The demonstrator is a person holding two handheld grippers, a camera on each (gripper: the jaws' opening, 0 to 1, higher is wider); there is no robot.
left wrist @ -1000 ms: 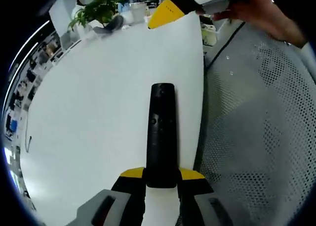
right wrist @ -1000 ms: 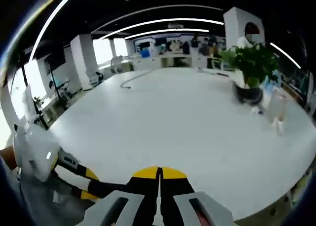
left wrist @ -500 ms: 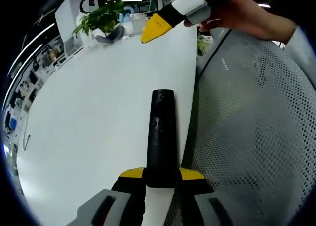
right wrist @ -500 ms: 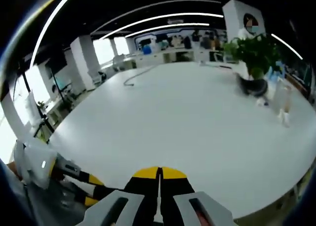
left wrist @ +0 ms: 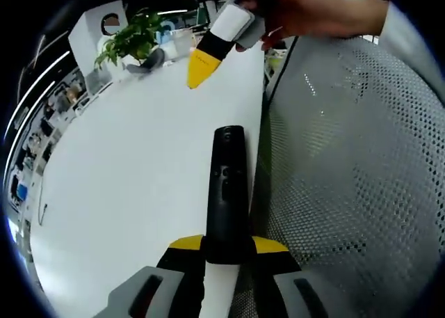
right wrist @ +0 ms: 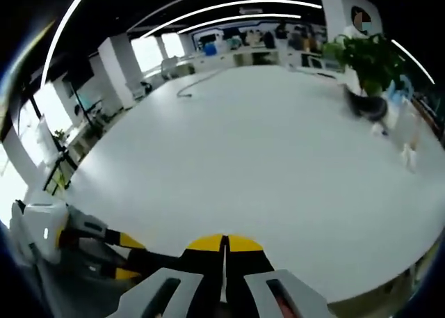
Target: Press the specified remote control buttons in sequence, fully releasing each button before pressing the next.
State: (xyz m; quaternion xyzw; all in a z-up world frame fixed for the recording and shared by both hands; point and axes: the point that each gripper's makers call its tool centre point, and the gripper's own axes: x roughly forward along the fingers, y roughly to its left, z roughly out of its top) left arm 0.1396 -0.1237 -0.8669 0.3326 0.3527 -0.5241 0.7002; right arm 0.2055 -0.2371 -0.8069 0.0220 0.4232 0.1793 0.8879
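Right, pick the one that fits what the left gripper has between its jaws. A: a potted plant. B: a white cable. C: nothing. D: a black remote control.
D: in the left gripper view the left gripper is shut on the near end of the black remote control, which points away over the white table.

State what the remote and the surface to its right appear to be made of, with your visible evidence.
Remote: probably black plastic, smooth with a slight sheen. Mesh surface: seemingly pale grey woven or perforated mesh, judging by its regular small holes; perhaps a chair.
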